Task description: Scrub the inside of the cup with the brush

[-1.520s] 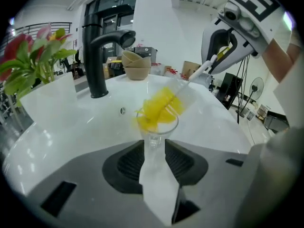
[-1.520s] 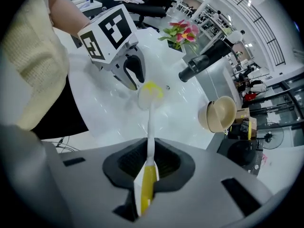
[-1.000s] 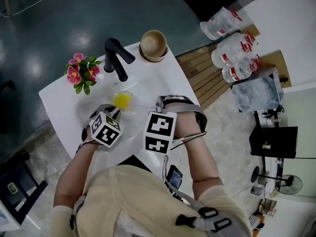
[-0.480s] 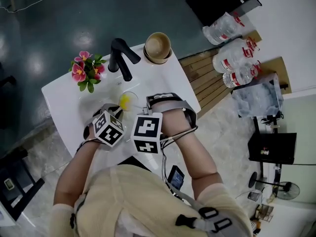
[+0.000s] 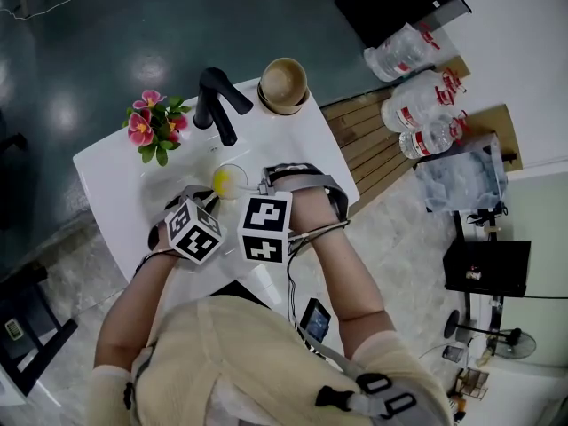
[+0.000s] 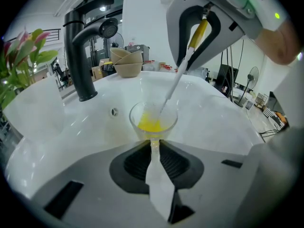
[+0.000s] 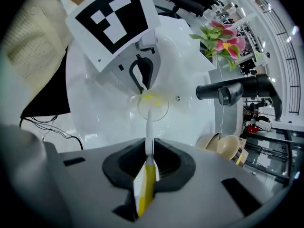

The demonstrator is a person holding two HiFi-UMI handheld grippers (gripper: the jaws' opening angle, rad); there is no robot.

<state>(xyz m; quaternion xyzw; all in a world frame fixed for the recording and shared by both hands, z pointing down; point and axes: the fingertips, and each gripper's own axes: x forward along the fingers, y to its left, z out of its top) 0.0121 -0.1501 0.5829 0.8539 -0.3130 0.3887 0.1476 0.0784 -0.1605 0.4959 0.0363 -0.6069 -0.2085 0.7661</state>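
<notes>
White sink basin (image 6: 223, 113), seen from above in the head view; both grippers are low in the middle of that frame, over the basin.

Left gripper (image 6: 154, 150): jaws narrow, and they have just been closing. A pale, clear strip that runs down from the bowl of the cup is clamped between them. I cannot tell whether it is a stem or a handle. The marker cube (image 5: 193, 230) on this gripper sits left of centre in the head view.

Cup (image 6: 153, 119): clear glass, upright, at the centre of the left gripper view just beyond the jaw tips, with the basin behind it. In the head view it lies just above the two cubes, below the faucet.

Right gripper (image 7: 148, 152): jaws closed tight on the brush (image 7: 148, 127), gripping where the yellow part of the handle meets the white. The white shaft runs straight up the frame from the jaws and enters the cup mouth. In the left gripper view it comes down slanting from the upper right.

Brush head (image 6: 151, 125): yellow, inside the cup, low in the bowl.

Surroundings:
- Black faucet (image 6: 80, 56) at upper left of the left gripper view, spout over the basin.
- Pink flowers (image 5: 151, 130) left of the faucet.
- Stacked tan bowls (image 5: 283, 84) on the counter to the right of the faucet.
- Water bottles (image 5: 417, 105) on the floor, upper right of the head view.
</notes>
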